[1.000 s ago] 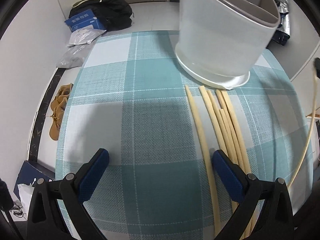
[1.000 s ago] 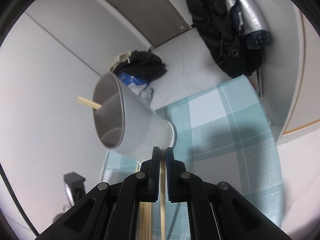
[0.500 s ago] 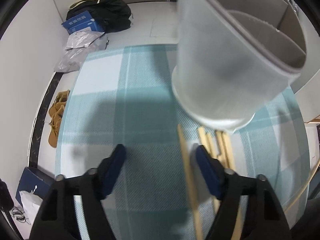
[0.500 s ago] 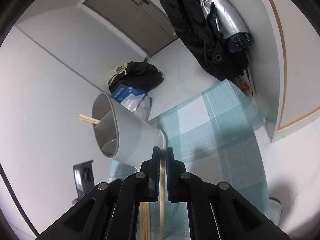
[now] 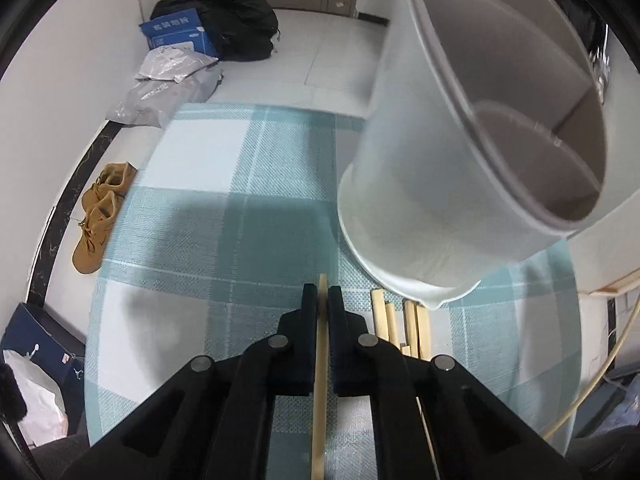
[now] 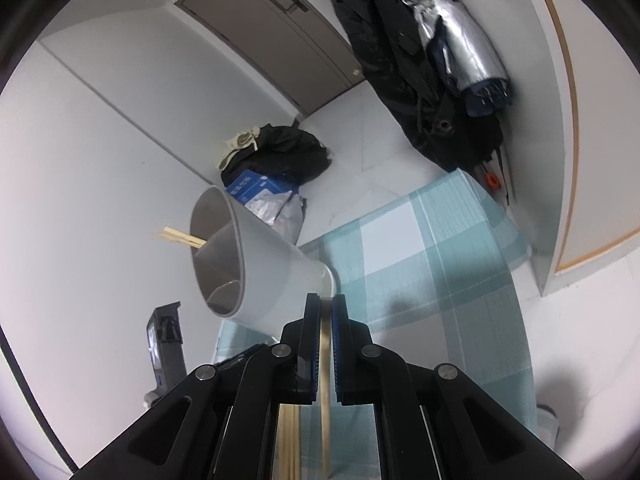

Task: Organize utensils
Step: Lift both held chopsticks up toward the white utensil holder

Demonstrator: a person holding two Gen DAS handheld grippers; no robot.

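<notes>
The left tongs (image 5: pixel 322 294) point steeply down at the table (image 5: pixel 200 184), which is covered in a teal-and-white checked cloth. Their blue-lined jaws are pressed together on a single pale chopstick (image 5: pixel 319 400), whose tip pokes out just past the fingertips while the rest runs back between the black arms toward the camera. Just to the right of those tongs lie several loose chopsticks (image 5: pixel 400 326) side by side on the cloth, their far ends close under the base of the utensil holder (image 5: pixel 420 184).

The holder is a pale grey, round tub with inner dividers splitting it into compartments. From the left wrist view it looms large to the upper right, its open mouth facing the lens. In the right wrist view it sits at the left end of the table with two chopstick ends (image 6: pixel 180 237) sticking out of one compartment.

The right tongs (image 6: pixel 326 304) are held at a shallower downward slant, aimed toward the holder's base. Their jaws are clamped on another chopstick (image 6: pixel 325 380), which runs straight back between the pads. More chopsticks show beneath them on the table.

On the floor beyond the table are a black bag (image 5: pixel 236 24) with a blue box (image 5: pixel 178 34) leaning on it, grey plastic mailers (image 5: pixel 160 92), and a pair of tan shoes (image 5: pixel 100 216) by the wall. Dark coats (image 6: pixel 400 60) hang by the door.
</notes>
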